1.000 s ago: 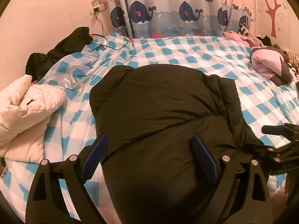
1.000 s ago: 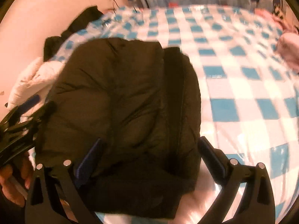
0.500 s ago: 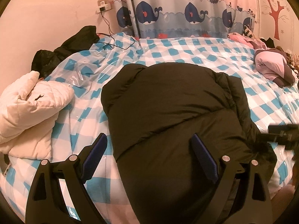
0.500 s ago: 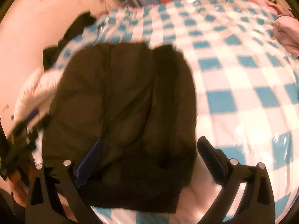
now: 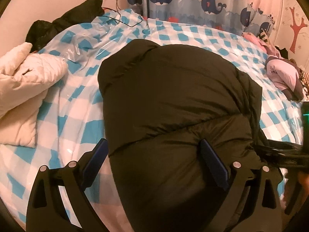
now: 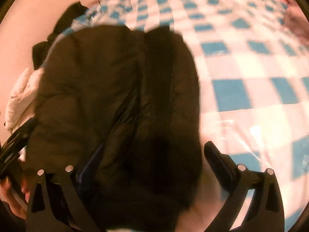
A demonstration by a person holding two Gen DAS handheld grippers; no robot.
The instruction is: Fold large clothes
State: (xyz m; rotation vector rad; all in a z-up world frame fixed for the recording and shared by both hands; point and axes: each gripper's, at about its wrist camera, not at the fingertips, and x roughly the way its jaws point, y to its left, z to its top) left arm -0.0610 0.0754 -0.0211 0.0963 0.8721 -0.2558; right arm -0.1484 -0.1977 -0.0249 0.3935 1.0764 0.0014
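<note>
Both jaws wide over black puffer jacket, blue-checked plastic-covered bed, whale curtain behind

The left wrist view looks forward along the left gripper from the near edge of the bed, facing across it toward the whale curtain and the wall beyond, close above the black padded jacket. The right wrist view sits close over the same jacket, tilted more steeply down past the right gripper, and is blurred. Both views share the jacket, the checked bed cover, the white quilted garment at the left and the dark clothing by the wall. Each view catches the other gripper at its edge.
</note>
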